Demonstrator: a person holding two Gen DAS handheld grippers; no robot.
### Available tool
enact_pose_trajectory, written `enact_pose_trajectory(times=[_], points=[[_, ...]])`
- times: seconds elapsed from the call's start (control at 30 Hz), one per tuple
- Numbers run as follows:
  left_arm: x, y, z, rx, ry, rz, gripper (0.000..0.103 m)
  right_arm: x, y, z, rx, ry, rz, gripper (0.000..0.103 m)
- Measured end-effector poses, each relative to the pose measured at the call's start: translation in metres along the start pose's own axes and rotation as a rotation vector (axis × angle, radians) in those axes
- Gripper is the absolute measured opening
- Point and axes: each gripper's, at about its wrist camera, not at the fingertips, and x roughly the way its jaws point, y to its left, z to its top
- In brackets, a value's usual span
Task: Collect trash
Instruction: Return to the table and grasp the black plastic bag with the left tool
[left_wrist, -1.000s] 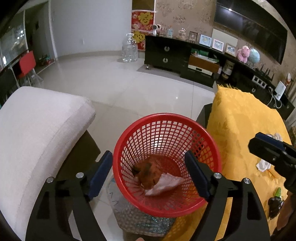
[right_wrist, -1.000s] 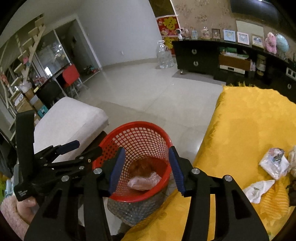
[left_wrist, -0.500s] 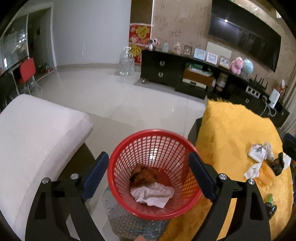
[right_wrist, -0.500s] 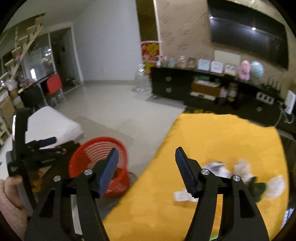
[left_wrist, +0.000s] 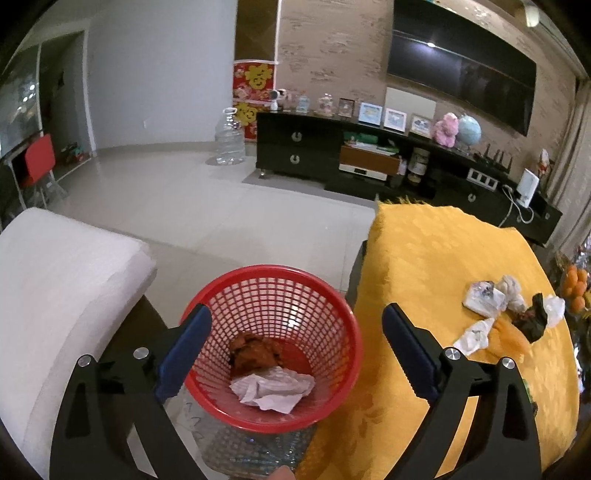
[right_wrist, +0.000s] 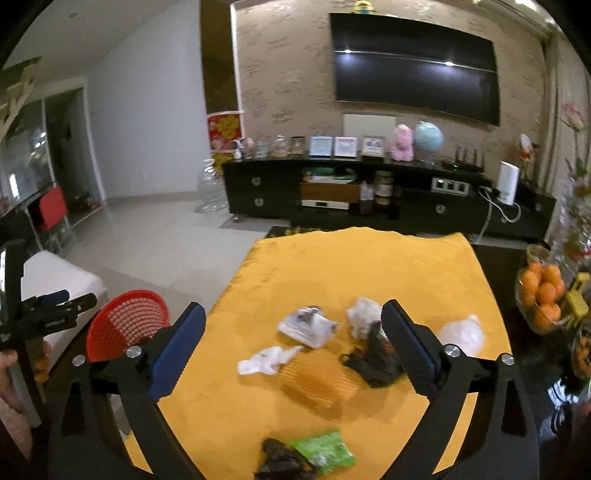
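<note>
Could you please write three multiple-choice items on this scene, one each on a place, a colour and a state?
1. Where is the crumpled white paper?
A. in the red basket
B. on the white seat
C. on the floor

2. What colour is the cloth under the remaining trash?
A. green
B. yellow
C. white

3. How is the right gripper?
A. shut on a wrapper
B. shut, empty
C. open, empty

Answers: 1 A, the paper lies on the basket's bottom; 2 B, the table cover is yellow; 3 C, its fingers stand wide apart with nothing between.

Yellow-clothed table (right_wrist: 332, 258): crumpled wrappers (right_wrist: 308, 326), tissue (right_wrist: 266, 360), black bag (right_wrist: 373, 362), green packet (right_wrist: 325, 448).
</note>
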Motion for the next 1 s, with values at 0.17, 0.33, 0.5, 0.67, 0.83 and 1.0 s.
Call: enact_pose_trajectory(times=[0.17,0.33,0.5,0.67,0.83,1.0], points=[[0.000,-0.023,-0.004,0.041,0.006,-0.017,0.090,-0.012,-0.019,-0.010,0.006,-0.027,-0.075,0.094],[0.000,-0.054,-0.011,0.097,0.012,-0.053,0.090,-0.016,-0.041,-0.022,0.054,-0.024,-0.099,0.095],[0.000,-0.083,-0.019,0.150,0.022,-0.098,0.090,-0.019,-0.057,-0.029,0.082,-0.023,-0.122,0.095],[0.001,-0.113,-0.029,0.212,0.041,-0.173,0.090,-0.017,-0.076,-0.033,0.132,-0.010,-0.139,0.095],[0.003,-0.144,-0.042,0.287,0.061,-0.243,0.090,-0.017,-0.089,-0.036,0.164,-0.006,-0.154,0.095],[0.008,-0.169,-0.058,0.334,0.105,-0.329,0.090,-0.015,-0.103,-0.041,0.203,0.009,-0.163,0.095]])
